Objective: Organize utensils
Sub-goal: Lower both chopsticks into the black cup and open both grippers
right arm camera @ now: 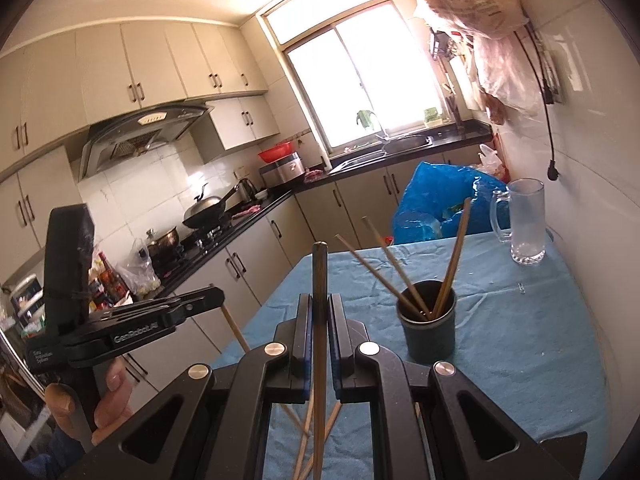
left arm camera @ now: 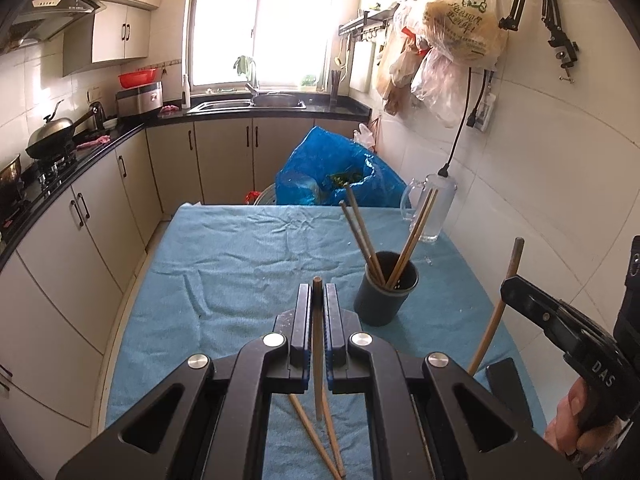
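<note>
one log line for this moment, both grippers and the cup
left gripper: shut on chopstick | right gripper: shut on chopstick | dark cup: four chopsticks in | loose chopsticks: on cloth

Dark cup upright on blue cloth, holding four slanted chopsticks; two loose chopsticks lie crossed nearby.

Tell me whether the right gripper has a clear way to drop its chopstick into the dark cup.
Probably yes. The right gripper is shut on a chopstick; the dark cup stands just ahead, open-topped, with only four leaning chopsticks inside.
</note>
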